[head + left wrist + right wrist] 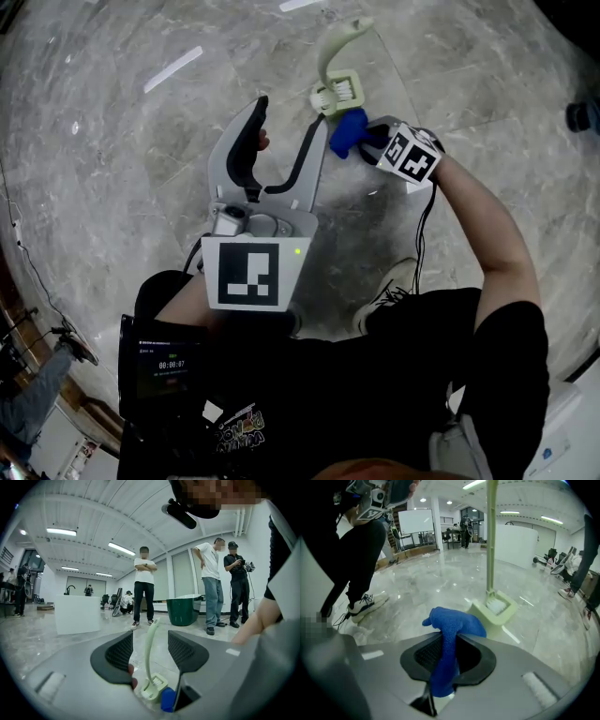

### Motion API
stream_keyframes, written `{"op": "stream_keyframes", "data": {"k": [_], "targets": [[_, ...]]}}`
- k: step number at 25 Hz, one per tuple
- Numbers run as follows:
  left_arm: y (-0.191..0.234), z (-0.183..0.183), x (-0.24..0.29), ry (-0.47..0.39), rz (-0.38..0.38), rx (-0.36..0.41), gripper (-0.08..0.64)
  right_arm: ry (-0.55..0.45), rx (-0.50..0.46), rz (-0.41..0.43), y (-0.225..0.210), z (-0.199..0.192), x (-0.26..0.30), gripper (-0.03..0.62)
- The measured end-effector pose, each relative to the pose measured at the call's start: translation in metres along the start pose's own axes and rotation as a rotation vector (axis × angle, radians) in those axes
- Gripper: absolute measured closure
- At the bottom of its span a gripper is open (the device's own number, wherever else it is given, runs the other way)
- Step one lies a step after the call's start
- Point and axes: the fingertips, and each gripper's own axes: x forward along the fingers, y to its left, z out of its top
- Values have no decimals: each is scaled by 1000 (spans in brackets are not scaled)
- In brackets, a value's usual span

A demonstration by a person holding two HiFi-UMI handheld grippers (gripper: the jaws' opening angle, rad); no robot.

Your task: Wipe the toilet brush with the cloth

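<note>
All three views are bright and evenly lit. Long ceiling light strips (61, 531) glow at ten and eleven o'clock in the left gripper view. The polished marble floor (94, 122) throws back white streaks of glare at eleven and twelve o'clock in the head view. Shadows are faint and soft-edged. Fisheye distortion bends straight lines and blackens every corner. At six o'clock in both gripper views the nearest foreground is out of focus, while the blue cloth (454, 623) looks sharp.
</note>
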Motion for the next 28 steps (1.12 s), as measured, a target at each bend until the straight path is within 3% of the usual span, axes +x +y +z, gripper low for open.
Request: {"op": "stream_keyframes", "data": {"k": [6,9,13,17,21,24,28], "targets": [[4,-2,-2,0,13,-5,324,-82,-33,71,22,56,19,520],[5,-2,-3,-1,16,-9,324,-77,-10,79,21,51,21,520],[4,1,-3,-12,7,-10,324,-25,53,73,5,13,10,520],[3,1,-4,-9,1,-10,324,21,200,-4,-38,-42,-15,520],[5,1,-4,-5,6,-4,324,28,348,-141,-91,-70,-38,520],[7,-2,-5,3,13,1,324,-9,401,-237,-125,-59,-44,521],[8,-4,-8,5,21,15,324,-64,342,-336,-156,-8,-42,521]]}}
